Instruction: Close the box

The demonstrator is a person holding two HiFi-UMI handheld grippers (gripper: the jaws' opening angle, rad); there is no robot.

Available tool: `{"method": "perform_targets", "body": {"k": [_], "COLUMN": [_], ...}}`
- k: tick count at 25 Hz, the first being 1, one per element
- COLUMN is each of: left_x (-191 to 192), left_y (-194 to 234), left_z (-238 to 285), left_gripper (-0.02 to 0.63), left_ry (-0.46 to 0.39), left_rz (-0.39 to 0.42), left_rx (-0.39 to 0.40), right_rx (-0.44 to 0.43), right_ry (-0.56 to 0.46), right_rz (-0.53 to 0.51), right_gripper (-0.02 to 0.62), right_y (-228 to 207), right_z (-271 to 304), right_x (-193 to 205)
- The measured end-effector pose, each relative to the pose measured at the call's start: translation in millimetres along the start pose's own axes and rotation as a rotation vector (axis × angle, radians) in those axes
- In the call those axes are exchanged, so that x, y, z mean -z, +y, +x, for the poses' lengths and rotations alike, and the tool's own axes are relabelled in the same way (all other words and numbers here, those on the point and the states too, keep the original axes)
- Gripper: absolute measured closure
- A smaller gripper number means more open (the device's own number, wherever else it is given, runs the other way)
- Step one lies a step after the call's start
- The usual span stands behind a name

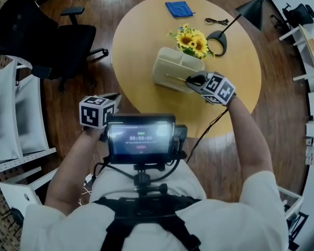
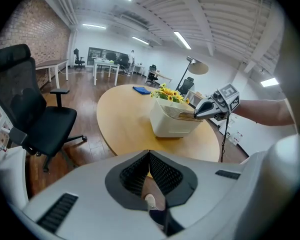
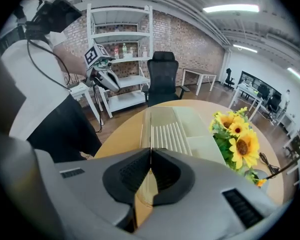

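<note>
Near the middle of the table (image 1: 141,41), a little toward its right edge: cream box (image 1: 170,69), upright, touching or just beside the sunflowers (image 1: 192,41) on their near side. Carries a ribbed lid (image 3: 171,134), lying low and nearly flat across the top. Cannot tell whether fully seated.

At the box's near right corner: right tool (image 1: 191,79), closed down tight on the lid's thin near edge. Seen along that tool's own pads, pinches a pale sheet running edge-on between them, with the ribbed panel stretching away beyond. Held by a bare forearm reaching in over the table's near edge.

Off the table, past its near left edge and over the wooden floor (image 1: 78,72): left tool (image 1: 116,95), narrowed to nothing and gripping nothing, with only floor showing below the dark pads. Points toward the table but stays well apart from the box, clear of every edge.

Along the far edge: blue cloth (image 1: 179,8), flat. To its right, a coiled cable (image 1: 216,21), and by the far right edge a black lamp (image 1: 253,10), its round base just beside the sunflowers.

Left of the table, on the floor: black chair (image 1: 42,35). Close below the head view, between both arms, a lit screen (image 1: 141,137).
</note>
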State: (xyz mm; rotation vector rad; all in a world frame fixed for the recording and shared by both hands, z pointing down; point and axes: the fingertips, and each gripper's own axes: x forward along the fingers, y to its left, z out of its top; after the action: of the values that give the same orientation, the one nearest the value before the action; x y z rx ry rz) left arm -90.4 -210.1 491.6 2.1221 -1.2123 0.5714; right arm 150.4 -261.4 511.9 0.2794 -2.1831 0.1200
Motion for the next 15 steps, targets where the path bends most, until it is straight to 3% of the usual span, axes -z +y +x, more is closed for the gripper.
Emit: {"method": "perform_targets", "body": {"k": [15], "left_x": [-3.7], "left_y": [-2.9], "left_z": [13.6], "left_gripper": [0.612], "left_ry": [0.006], "left_rz": [-0.009], "left_rx": [-0.006], "right_rx": [-0.036], "right_ry": [-0.028], "right_rz": [0.03], "right_gripper": [0.586], "right_y": [-11.3], "right_z": [8.8], "right_x": [1.0]}}
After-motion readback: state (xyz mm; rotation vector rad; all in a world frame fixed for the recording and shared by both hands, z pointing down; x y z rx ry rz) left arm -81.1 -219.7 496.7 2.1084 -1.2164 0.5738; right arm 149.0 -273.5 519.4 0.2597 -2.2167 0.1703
